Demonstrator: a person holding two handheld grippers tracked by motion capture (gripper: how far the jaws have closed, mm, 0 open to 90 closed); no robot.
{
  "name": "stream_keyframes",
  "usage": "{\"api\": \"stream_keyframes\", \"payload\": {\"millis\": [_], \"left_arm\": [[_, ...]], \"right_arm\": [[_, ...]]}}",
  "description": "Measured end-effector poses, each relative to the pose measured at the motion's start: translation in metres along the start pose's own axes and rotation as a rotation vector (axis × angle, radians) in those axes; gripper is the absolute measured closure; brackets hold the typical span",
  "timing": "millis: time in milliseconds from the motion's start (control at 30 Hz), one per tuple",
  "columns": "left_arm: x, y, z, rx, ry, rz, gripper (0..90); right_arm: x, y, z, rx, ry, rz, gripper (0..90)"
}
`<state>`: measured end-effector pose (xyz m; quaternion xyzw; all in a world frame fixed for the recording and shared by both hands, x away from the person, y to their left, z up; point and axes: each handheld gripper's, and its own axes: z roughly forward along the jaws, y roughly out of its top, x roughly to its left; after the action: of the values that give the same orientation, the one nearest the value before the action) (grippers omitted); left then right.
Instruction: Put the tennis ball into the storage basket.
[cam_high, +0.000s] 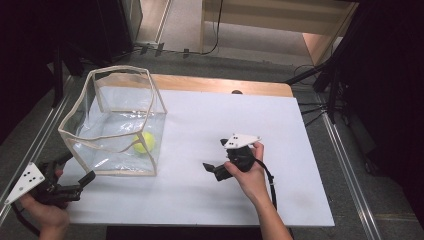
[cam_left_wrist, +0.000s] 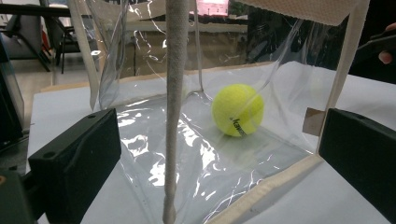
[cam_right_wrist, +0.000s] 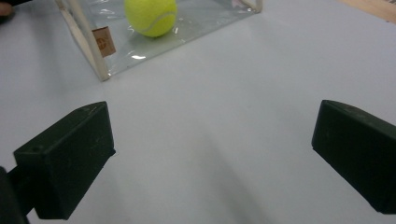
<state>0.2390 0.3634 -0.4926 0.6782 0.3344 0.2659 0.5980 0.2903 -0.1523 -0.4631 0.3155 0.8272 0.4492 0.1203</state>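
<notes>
Resting inside the clear bag (cam_high: 115, 125), the tennis ball (cam_high: 144, 142) lies untouched; both grippers' jaws gape apart.

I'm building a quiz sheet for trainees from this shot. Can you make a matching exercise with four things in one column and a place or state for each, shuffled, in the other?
Things:
1. tennis ball
2. clear bag
3. left gripper
4. right gripper

Places or states:
A. open, over bare white table, apart from the bag
B. stands upright with its top open, on the table's left part
C. open, jaws at the bag's near corner seam
D. lies on the bag's floor, inside it

Pairs: 1-D, 2-B, 3-C, 4-A
</notes>
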Motion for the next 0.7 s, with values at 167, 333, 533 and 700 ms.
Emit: {"api": "stream_keyframes", "payload": {"millis": [167, 333, 533, 700], "left_arm": [[-0.001, 0.000, 0.000, 0.003, 0.001, 0.000, 0.0], [-0.001, 0.000, 0.000, 0.003, 0.001, 0.000, 0.0], [-0.001, 0.000, 0.000, 0.006, 0.002, 0.004, 0.0], [-0.001, 0.000, 0.000, 0.009, 0.003, 0.006, 0.0]], "right_arm": [[-0.007, -0.014, -0.011, -0.018, -0.031, 0.012, 0.0], [-0.014, -0.028, -0.023, -0.016, -0.058, 0.040, 0.0], [-0.020, -0.043, -0.035, -0.027, -0.092, 0.072, 0.0], [-0.025, -0.054, -0.044, -0.039, -0.113, 0.090, 0.0]]}}
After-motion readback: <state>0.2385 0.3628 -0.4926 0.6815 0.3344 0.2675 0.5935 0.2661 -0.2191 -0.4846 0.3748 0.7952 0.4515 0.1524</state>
